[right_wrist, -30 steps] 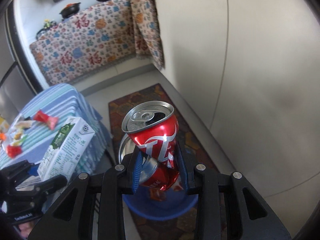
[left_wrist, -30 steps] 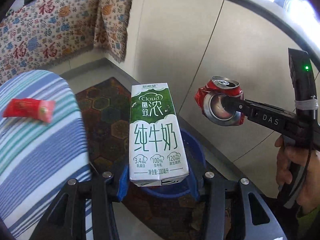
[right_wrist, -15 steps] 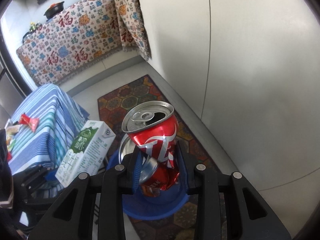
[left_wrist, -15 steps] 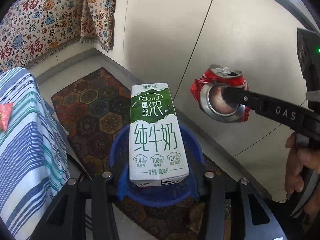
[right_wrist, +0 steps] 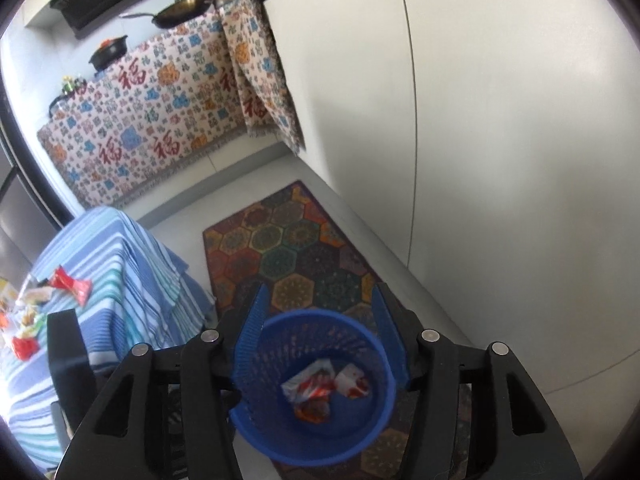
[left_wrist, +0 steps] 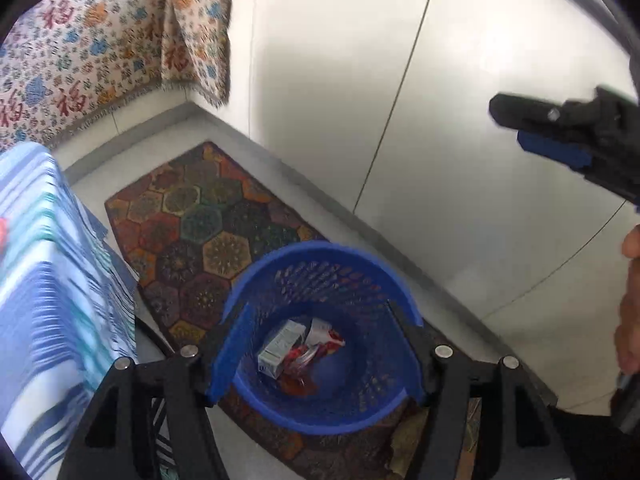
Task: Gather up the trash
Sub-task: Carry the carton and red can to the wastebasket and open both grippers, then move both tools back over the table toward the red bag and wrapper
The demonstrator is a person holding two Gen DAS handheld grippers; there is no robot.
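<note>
Left gripper (left_wrist: 316,354): jaws have just been opening and now stand apart with nothing between the blue pads; it points down over the bin.
Right gripper (right_wrist: 320,338): jaws have just been opening too; they stand apart and hold nothing. In the left wrist view it shows blurred at the upper right, blue pad visible, a hand (left_wrist: 630,304) below it.
Blue basket (left_wrist: 320,258): a round mesh bin on the floor, directly beyond and below both pairs of fingers, its rim framed between each pair.
Milk carton (left_wrist: 280,348): lies on its side at the bottom of the basket, below the left fingers.
Red can (left_wrist: 298,358): crushed, at the basket bottom, touching the carton; in the right wrist view red and white scraps lie there and the single pieces are hard to tell apart.
Patterned rug (right_wrist: 288,248): under the basket, stretching ahead of the fingers along the wall.
Striped cloth (right_wrist: 120,264): covers a table to the left of the fingers.
Red wrapper (right_wrist: 70,284): on the striped cloth, well left of the right fingers, with more small wrappers near it.
</note>
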